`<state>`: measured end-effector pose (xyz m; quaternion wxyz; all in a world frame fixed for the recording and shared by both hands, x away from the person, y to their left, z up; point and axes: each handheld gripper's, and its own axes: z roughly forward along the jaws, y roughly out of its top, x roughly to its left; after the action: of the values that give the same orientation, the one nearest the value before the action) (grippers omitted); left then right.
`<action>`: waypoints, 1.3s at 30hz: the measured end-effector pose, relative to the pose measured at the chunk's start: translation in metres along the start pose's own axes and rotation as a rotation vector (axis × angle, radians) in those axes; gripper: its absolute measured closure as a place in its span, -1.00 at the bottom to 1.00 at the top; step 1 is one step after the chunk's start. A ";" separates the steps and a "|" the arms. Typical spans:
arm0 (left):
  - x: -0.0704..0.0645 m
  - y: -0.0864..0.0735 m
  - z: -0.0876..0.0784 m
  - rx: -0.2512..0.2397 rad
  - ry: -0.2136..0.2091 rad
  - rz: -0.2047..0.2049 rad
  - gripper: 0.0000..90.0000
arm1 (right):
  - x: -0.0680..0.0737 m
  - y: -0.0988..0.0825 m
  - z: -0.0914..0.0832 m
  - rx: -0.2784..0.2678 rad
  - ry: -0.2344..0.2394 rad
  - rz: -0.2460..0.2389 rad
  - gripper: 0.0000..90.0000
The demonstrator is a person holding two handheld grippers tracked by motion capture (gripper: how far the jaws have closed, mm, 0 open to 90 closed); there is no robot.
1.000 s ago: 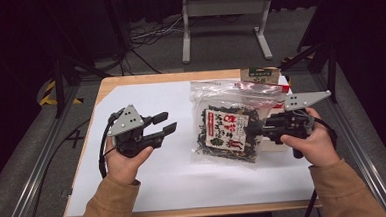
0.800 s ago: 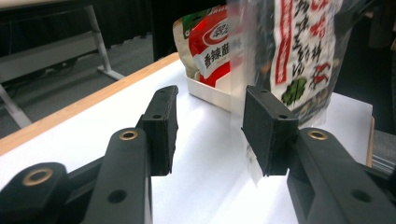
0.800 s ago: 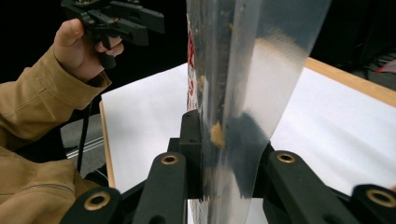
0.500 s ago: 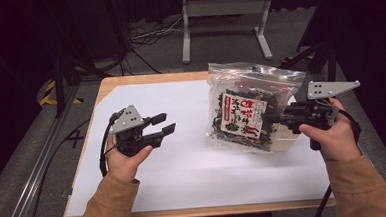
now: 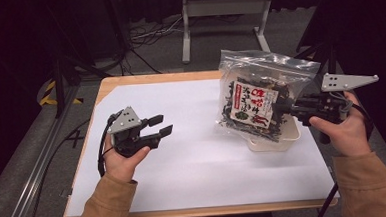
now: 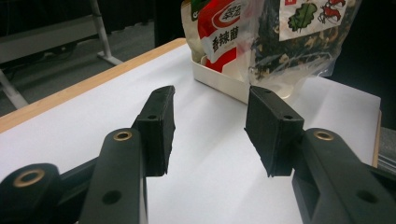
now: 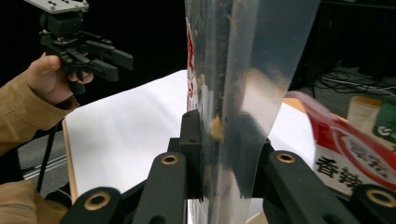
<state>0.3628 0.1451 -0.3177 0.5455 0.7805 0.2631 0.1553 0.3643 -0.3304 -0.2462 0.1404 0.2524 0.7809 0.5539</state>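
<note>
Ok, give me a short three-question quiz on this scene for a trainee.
1. True or false: the right gripper is shut on the clear bag.
2. What is between the left gripper's fingers? A) the bag B) nothing C) a cable
3. What does the bag hang over?

Key: 1. True. 2. B; its jaws have just been opening, with nothing between them. 3. The white tray at the table's right side.

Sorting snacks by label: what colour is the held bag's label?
White with red and green print, on the clear bag; high view.
</note>
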 end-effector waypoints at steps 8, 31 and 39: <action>0.002 -0.002 0.000 0.008 0.003 -0.001 0.16 | -0.005 0.000 -0.008 -0.009 -0.073 -0.039 0.67; 0.004 -0.004 -0.002 0.012 0.007 0.000 0.16 | -0.025 -0.017 -0.013 0.003 -0.253 -0.123 0.67; 0.003 -0.004 -0.001 0.013 0.006 -0.008 0.16 | -0.034 -0.029 -0.011 0.012 -0.270 -0.098 0.67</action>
<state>0.3637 0.1490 -0.3216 0.5401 0.7824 0.2691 0.1537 0.3799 -0.3653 -0.2711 0.2696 0.2869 0.7696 0.5026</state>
